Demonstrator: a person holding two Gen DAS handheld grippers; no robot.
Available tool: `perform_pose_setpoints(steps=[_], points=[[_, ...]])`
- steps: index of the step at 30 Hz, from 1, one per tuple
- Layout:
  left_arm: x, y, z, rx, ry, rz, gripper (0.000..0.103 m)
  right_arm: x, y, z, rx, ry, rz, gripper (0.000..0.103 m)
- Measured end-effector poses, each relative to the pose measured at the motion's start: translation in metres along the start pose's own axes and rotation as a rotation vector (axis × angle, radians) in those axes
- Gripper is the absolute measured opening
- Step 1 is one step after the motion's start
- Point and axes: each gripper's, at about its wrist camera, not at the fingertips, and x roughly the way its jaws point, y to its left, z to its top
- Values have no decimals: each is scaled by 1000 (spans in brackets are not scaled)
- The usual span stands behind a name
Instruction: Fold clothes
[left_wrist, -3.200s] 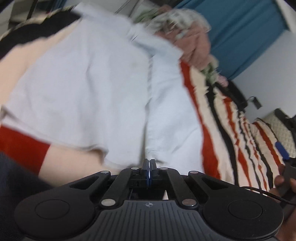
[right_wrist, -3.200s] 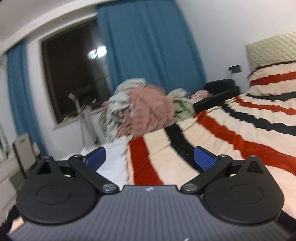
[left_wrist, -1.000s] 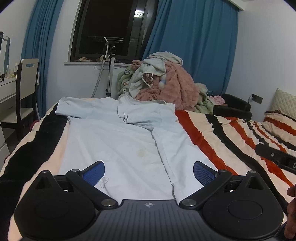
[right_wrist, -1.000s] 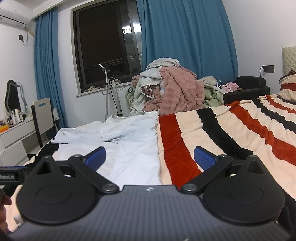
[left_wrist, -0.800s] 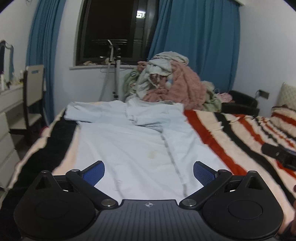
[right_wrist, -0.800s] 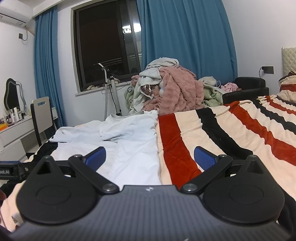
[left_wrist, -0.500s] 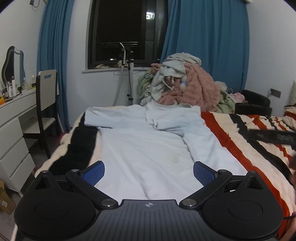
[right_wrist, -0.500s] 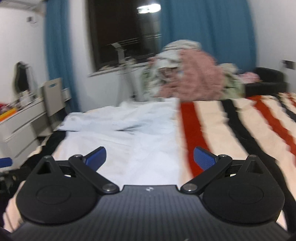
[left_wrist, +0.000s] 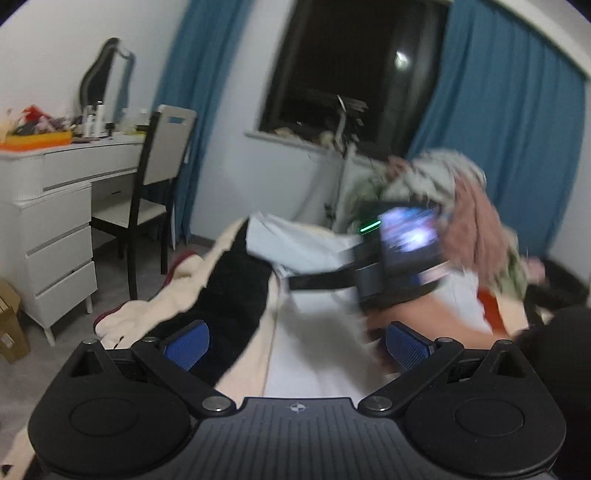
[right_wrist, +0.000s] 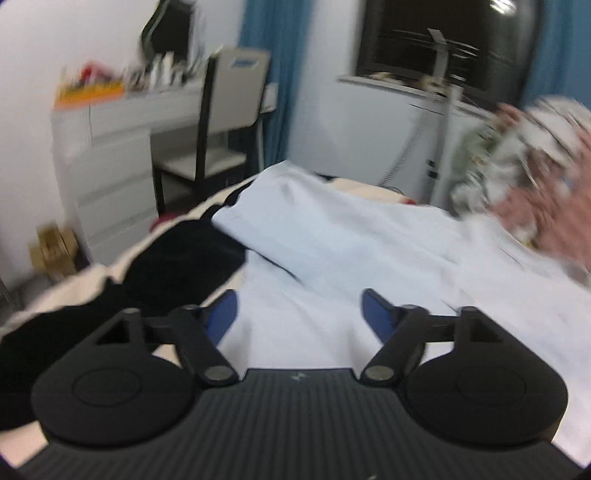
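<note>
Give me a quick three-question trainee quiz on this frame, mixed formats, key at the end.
1. True or false: the right tongs are clamped on the pale blue shirt.
2. Multiple choice: what stands tucked in at the white desk? A) a chair B) a ladder C) a fan
3. Fill in: in the left wrist view, the blurred device crossing in front of the left tongs is the other ____.

Key:
1. False. Their jaws have just been closing, but they stand apart above the shirt with no cloth pinched.
2. A, the chair.
3. Gripper, the right one, seen from behind with its lit screen.
</note>
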Motion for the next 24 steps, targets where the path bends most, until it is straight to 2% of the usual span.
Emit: perform_pose_setpoints(steps=[3, 6, 8, 9, 11, 15, 18, 20, 24], points=[[19, 15, -2, -73, 35, 56, 103, 57, 15, 10, -6, 28, -36, 63], [37, 25, -4, -125, 43, 74, 103, 87, 24, 20, -26, -32, -53, 64], [48, 31, -5, -160, 48, 86, 103, 99, 23, 30, -5, -63, -63, 60], [52, 32, -6, -161, 44, 93, 103, 105, 22, 36, 11, -75, -69, 52], [58, 33, -8, -157, 38, 101, 103, 111, 15, 47, 34, -96, -114, 8], [61, 28, -9, -139, 30, 88, 103, 98, -9, 61, 75, -155, -188, 6], [57, 16, -12, -82, 16, 72, 103, 63, -43, 64, 97, -248, -232, 6], [53, 4, -15, -48, 9, 44, 103, 36, -82, 59, 178, -300, -285, 6], [35, -14, -20, -17, -12, -71, 103, -12, -167, 37, 374, -364, -404, 6]])
